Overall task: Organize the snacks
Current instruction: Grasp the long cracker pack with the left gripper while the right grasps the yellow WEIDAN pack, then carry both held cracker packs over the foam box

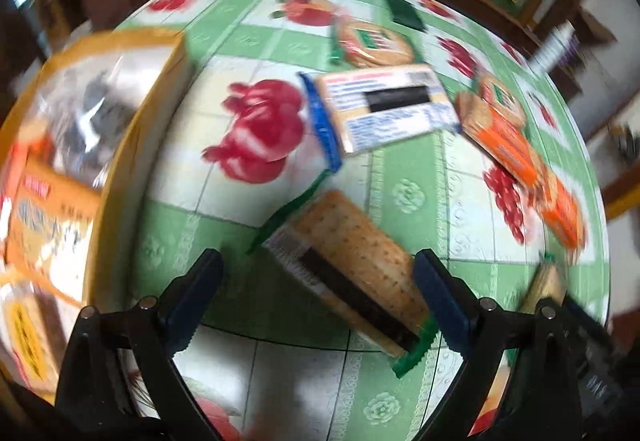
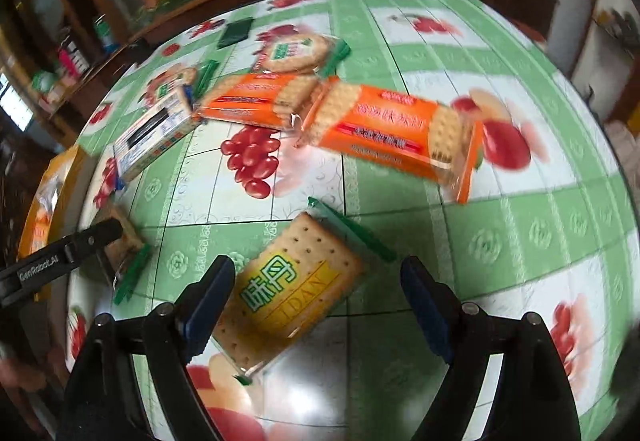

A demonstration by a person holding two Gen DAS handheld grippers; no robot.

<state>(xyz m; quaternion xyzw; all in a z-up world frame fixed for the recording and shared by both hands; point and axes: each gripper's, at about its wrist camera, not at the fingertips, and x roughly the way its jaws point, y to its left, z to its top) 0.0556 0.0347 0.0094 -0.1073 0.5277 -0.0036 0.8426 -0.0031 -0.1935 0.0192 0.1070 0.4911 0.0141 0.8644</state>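
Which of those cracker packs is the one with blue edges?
The rectangular pack lying label-side up, mid-table. Its sealed end is blue; the others have green or orange wrappers.

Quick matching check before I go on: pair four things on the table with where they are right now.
Things:
1. yellow-label cracker pack
2. face-down cracker pack
3. orange packs
4. box

Places:
A. between the open left gripper fingers
B. left table edge, snacks inside
C. between the open right gripper fingers
D. mid-table, beyond both grippers

Pairs: 1-C, 2-A, 3-D, 4-B
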